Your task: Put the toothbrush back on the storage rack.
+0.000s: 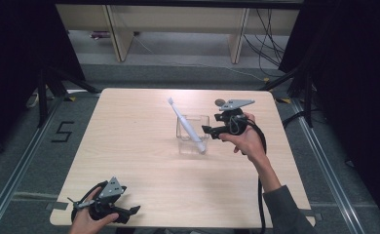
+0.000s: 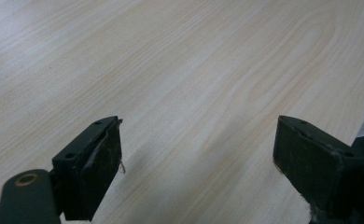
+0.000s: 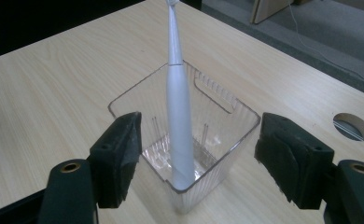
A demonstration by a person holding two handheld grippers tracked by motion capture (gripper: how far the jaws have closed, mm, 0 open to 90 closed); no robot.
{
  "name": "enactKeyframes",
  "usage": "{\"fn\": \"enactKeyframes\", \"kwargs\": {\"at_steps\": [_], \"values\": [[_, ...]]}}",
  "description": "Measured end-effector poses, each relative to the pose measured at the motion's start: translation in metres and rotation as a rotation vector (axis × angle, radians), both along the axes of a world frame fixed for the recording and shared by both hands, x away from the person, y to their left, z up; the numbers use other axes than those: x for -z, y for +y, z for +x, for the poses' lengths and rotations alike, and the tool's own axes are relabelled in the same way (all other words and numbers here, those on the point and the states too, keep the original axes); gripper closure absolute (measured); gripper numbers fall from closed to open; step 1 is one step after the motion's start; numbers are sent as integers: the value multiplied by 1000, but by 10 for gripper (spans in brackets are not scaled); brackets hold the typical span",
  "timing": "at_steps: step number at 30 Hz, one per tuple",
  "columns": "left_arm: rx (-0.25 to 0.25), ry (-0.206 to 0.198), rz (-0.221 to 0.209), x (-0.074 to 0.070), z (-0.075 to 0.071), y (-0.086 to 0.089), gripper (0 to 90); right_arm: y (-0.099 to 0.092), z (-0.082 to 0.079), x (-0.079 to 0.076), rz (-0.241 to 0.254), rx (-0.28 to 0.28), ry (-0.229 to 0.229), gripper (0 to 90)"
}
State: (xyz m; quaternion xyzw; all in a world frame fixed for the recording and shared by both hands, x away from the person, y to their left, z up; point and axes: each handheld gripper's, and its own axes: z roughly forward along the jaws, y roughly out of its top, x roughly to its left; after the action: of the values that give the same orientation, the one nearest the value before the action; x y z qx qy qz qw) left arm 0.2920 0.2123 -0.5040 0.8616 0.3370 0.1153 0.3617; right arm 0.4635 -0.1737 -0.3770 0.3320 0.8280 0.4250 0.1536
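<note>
Toothbrush (image 3: 179,112) leans toward 11 o'clock in the clear bin (image 3: 217,100), propped by its rim; right gripper (image 3: 196,158) jaws apart, clear of it; left gripper (image 2: 196,163) apart, idle at 7 o'clock

White toothbrush (image 3: 179,116) leaning in clear bin (image 3: 227,109).
</note>
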Motion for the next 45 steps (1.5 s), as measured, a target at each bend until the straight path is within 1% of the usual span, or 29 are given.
{"fn": "enactKeyframes", "kwargs": {"at_steps": [1, 3, 4, 5, 6, 8, 10, 14, 15, 16, 17, 18, 20, 21, 22, 24, 26, 28, 30, 31, 35, 36, 37, 39, 40, 41, 42, 44, 45], "values": [[0, 0, 1, 0, 0, 0, 151, -1, 1, 1, -4, -11, -27, 310], [-4, 2, -6, 0, 0, 0, 151, -2, -2, 1, 6, -5, -10, 305], [-3, 3, -4, 0, 0, 0, 151, -3, -2, 2, 0, -8, -34, 303], [-1, 1, -1, 0, 0, 0, 151, -2, -4, 2, 12, 1, -4, 302], [0, 3, -1, 0, 0, 0, 151, -4, -3, 2, -1, -9, -28, 299], [3, 0, -2, 0, 0, 0, 151, -4, -4, 2, -6, -7, -23, 295], [3, -3, 1, -1, 0, 0, 151, -3, -5, 4, 9, -2, -28, 291], [3, -2, -2, 0, 0, 0, 151, -3, -7, 3, 1, -10, -28, 284], [4, -1, -1, 0, 0, 0, 151, -1, -8, 5, 14, -2, -24, 282], [5, -2, 0, 0, 0, 0, 151, -2, -9, 4, -1, -3, -16, 279], [3, -2, -5, 0, 0, 0, 151, -1, -10, 5, 5, 0, -10, 276], [3, -3, -6, -1, 0, 0, 151, -1, -9, 6, 2, -12, -27, 271], [3, -1, -4, -1, 0, 0, 151, -2, -11, 6, 0, -9, -18, 265], [2, -1, -4, 0, 0, 0, 151, -2, -11, 7, -5, -15, -37, 262], [2, -3, -1, 0, 0, 0, 151, -2, -12, 7, -7, -16, -15, 260], [3, 1, -12, 0, -1, -1, 151, -3, -13, 9, -5, -24, -19, 250], [3, -3, -4, -1, 0, 0, 151, -4, -15, 11, -12, -10, -33, 245], [2, -3, -5, -1, 0, 0, 151, -6, -17, 11, -13, -20, -23, 240], [1, -3, -5, -1, 0, 0, 151, -7, -20, 13, -4, -4, -17, 234], [3, -2, -5, -1, 0, 0, 151, -9, -20, 13, -10, -13, -27, 230], [4, -6, -10, -1, 0, -1, 151, -12, -25, 16, -13, -6, -27, 224], [3, -5, -3, -1, 0, 0, 151, -11, -28, 16, -7, 5, -10, 223], [10, -2, -16, -1, 0, 0, 151, -13, -27, 17, -14, -14, -31, 223], [3, -3, -5, -1, 0, 0, 151, -14, -29, 18, -8, -5, -34, 223], [4, -5, -12, 0, 0, -1, 151, -14, -31, 18, -2, 2, -22, 222], [5, -3, -4, -1, 0, -1, 151, -15, -31, 18, -13, -7, -35, 222], [3, -4, -6, -1, -1, -1, 151, -15, -32, 19, -2, -2, -11, 221], [3, -3, -4, -1, 0, -1, 151, -16, -32, 21, -12, -12, -38, 220], [5, -5, -10, 0, 0, 0, 151, -16, -34, 21, -4, 0, -15, 220]]}}
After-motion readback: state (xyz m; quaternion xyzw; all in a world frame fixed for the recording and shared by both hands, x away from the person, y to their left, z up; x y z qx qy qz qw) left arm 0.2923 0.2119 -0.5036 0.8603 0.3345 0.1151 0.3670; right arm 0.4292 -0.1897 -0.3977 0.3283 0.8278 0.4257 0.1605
